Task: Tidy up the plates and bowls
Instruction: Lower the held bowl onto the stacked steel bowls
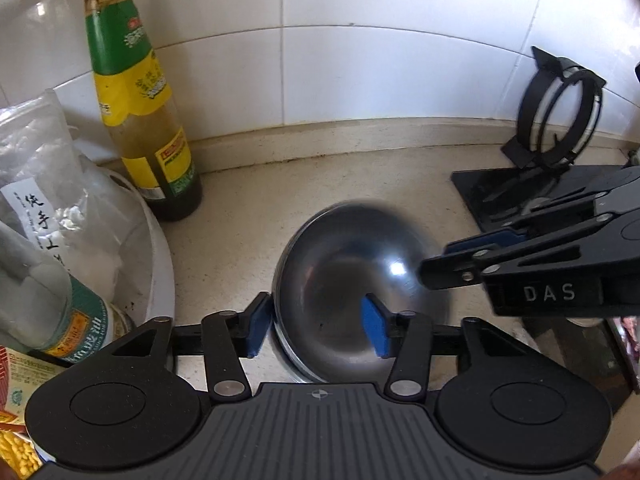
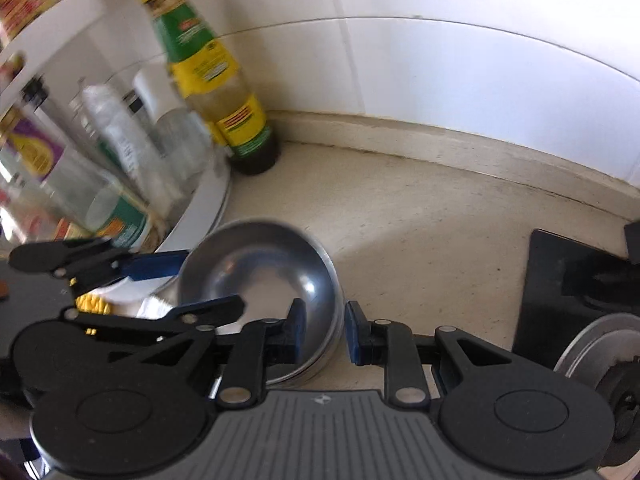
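- Bowls (image 1: 352,292) of bright steel are sitting nested on the pale table (image 1: 360,184), near the tiled wall, with a sauce bottle (image 1: 140,92) and a white tray (image 1: 160,248) of jars just beside them on one side.
- The left claw (image 1: 318,326) is straddling the near-left rim, one blue pad outside the wall and one inside; the pads are standing clear of the metal, so it is released, not grasping.
- The right claw (image 2: 322,332) is bracketing the opposite rim the same way, one pad within the bowl and one outside, with a gap showing; it looks slackened too.
- Holding both rims like this is probably meant to keep the stack level while it is being set down.
- A black stand (image 1: 556,116) is waiting well apart towards the other side.
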The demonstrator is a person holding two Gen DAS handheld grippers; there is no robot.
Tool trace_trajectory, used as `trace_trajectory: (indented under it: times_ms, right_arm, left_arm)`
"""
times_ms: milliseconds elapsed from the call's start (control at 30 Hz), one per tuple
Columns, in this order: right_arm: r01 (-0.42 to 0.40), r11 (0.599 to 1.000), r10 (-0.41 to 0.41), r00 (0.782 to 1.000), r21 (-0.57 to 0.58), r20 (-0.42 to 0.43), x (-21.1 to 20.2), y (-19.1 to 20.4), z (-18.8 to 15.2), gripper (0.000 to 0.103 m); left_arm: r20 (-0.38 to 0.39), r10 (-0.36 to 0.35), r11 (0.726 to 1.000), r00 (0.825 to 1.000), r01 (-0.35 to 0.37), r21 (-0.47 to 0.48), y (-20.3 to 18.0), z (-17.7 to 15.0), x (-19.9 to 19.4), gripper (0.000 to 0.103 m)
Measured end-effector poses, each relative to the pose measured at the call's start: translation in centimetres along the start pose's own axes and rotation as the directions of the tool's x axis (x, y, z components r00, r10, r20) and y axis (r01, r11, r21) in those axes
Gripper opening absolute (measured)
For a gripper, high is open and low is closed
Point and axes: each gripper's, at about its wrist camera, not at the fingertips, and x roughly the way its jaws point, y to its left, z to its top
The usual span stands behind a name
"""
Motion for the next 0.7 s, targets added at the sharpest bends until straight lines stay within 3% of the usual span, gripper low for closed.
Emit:
trace_trajectory:
  times_ms: [300, 533, 633, 700]
  right_arm:
    - [0.022, 1.0, -0.022, 1.0, 0.02, 0.0, 0.1, -1.0, 0.0, 0.045]
    - [0.016, 0.999, -0.016, 1.0, 0.039, -0.012, 0.1, -1.0, -1.0, 0.046]
    - [0.013, 0.999, -0.013, 1.0, 0.044, -0.016, 0.2, -0.9, -1.1, 0.047]
    - [0.009, 0.999, -0.008, 1.0, 0.045, -0.017, 0.3, -0.7, -1.2, 0.048]
  left_arm:
    - [0.068, 0.014, 1.0, 0.998, -0.015, 0.009, 0.4, -0.4, -1.2, 0.071]
    - [0.107, -0.013, 1.0, 0.994, 0.014, -0.015, 1.6, -3.4, -2.9, 0.075]
    - [0.118, -0.03, 1.0, 0.993, 0.029, 0.012, 1.9, -4.9, -3.7, 0.086]
    - [0.122, -0.038, 0.999, 0.992, 0.035, 0.023, 1.9, -5.6, -3.6, 0.087]
